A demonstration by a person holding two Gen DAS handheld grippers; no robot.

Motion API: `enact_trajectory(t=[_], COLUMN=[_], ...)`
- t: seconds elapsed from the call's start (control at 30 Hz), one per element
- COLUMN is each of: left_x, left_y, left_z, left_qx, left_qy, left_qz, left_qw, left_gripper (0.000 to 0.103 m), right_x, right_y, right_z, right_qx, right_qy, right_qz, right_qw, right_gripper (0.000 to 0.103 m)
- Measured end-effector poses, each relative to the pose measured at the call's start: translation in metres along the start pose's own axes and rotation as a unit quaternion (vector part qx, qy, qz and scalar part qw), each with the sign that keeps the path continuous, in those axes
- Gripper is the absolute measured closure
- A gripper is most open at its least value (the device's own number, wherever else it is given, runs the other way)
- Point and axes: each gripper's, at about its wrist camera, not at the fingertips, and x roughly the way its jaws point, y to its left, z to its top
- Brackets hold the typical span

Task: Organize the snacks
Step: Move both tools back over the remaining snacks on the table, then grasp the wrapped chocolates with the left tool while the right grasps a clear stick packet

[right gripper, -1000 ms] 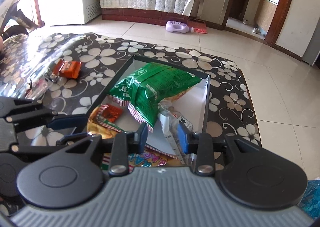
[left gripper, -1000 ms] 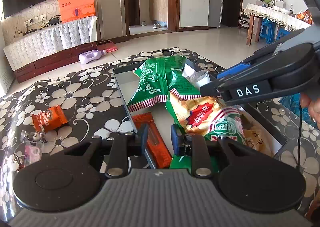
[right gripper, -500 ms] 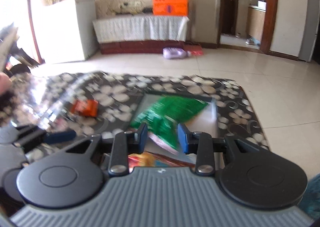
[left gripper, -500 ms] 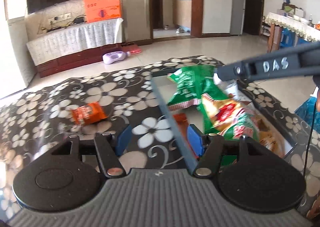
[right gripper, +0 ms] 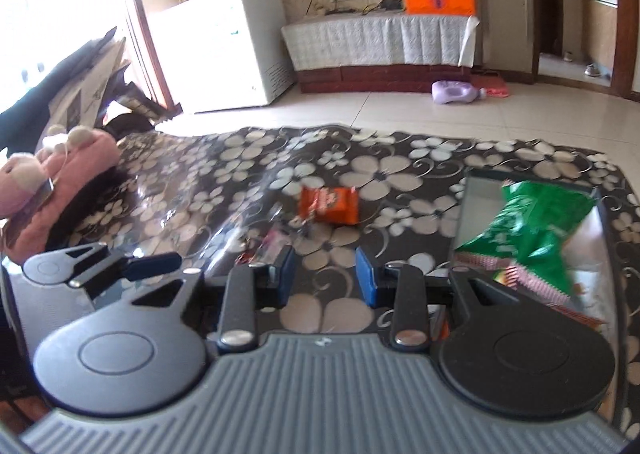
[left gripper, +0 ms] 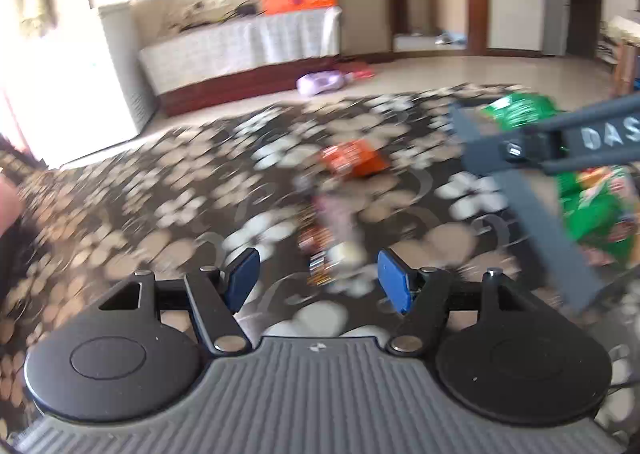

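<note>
Snacks [right gripper: 532, 230] mostly lay in the tray [right gripper: 460, 209]; an orange pack [right gripper: 329, 205] and small packets [left gripper: 328, 250] remained on the table [right gripper: 240, 173]. Your left gripper [left gripper: 318, 280] was opening, empty; your right gripper [right gripper: 325, 278] was narrowly parted, empty.

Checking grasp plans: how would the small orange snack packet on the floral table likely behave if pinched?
The orange packet lies flat and looks like thin film, so probably light and floppy. Its glossy wrapper might slip on the smooth tablecloth if pushed.

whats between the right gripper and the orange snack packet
A loose cluster of small wrapped items on the floral tablecloth lies between the right gripper and the orange snack packet, seen in the right wrist view.
</note>
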Motion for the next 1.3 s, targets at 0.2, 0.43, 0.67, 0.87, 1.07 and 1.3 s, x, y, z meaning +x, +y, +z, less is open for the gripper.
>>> enact_trajectory(t=[0.2,0.43,0.67,0.87,1.07,1.3], left_x=[0.005,0.01,0.013,0.017,0.02,0.03], left_y=[0.036,0.044,0.055,0.057,0.05,0.024], left_z=[-0.007,-0.001,-0.001,-0.004,-0.003,0.003], left_qx=[-0.023,-0.029,-0.042,-0.035,-0.027,0.001], left_qy=[0.001,-0.001,0.005,0.016,0.015,0.001], left_qz=[0.021,0.024,0.036,0.041,0.03,0.001], left_qw=[0.9995,0.9993,0.9985,0.9984,0.9991,1.0], left_gripper=[0.032,0.032,0.032,0.032,0.032,0.032], right_x=[0.036,0.071,0.079,0.099,0.097,0.08], right_y=[0.027,0.04,0.044,0.048,0.035,0.019], right_z=[-0.007,-0.016,-0.011,-0.017,-0.018,-0.024], right_qx=[-0.013,-0.015,0.008,-0.009,-0.024,-0.056], right_qy=[0.037,0.064,0.052,0.079,0.089,0.104], right_qz=[0.003,-0.007,0.012,0.004,-0.021,-0.047], right_qw=[0.999,0.998,0.999,0.997,0.996,0.992], right_gripper=[0.067,0.067,0.067,0.067,0.073,0.074])
